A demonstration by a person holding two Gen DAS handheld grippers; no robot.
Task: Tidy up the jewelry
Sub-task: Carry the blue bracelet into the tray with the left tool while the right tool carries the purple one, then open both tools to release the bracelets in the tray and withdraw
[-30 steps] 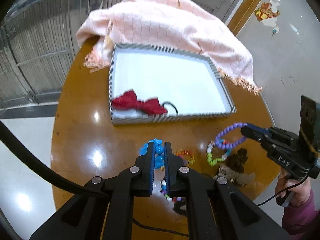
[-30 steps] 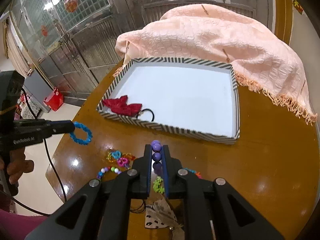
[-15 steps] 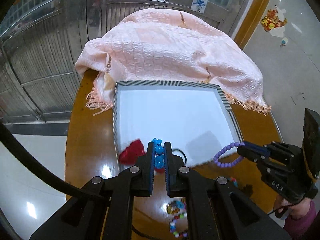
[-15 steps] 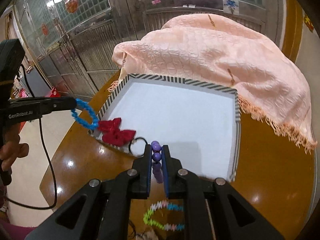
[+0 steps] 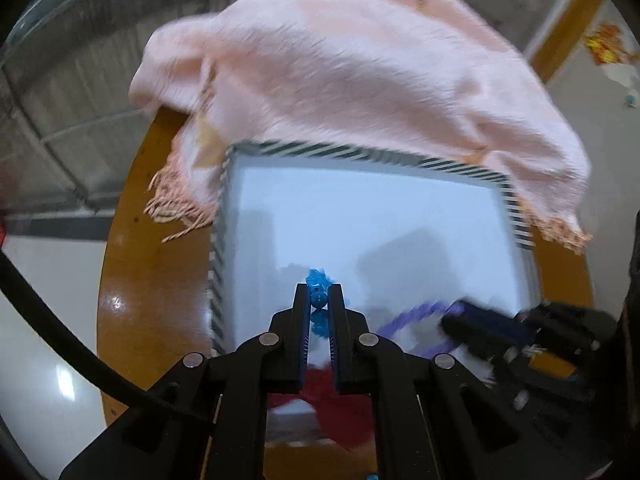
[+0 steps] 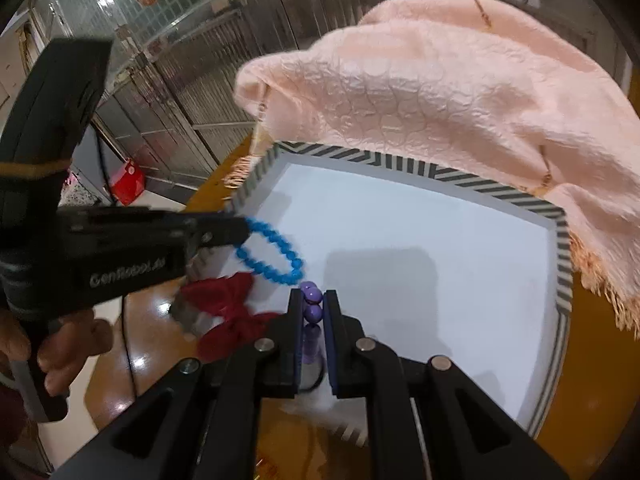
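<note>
My left gripper is shut on a blue bead bracelet, which hangs as a loop over the near left part of the white tray with the striped rim. My right gripper is shut on a purple bead bracelet; its loop hangs over the tray's near edge in the left wrist view. A red fabric bow lies in the tray's near left corner. The left gripper also shows in the right wrist view; the right gripper shows blurred in the left wrist view.
The tray sits on a round brown wooden table. A pink fringed cloth is draped over the table's far side and the tray's far rim. Metal gates and white floor lie beyond the table.
Both grippers have moved forward from over the loose jewelry on the table to over the tray, each still holding its bracelet. The left wrist view is now motion-blurred.
</note>
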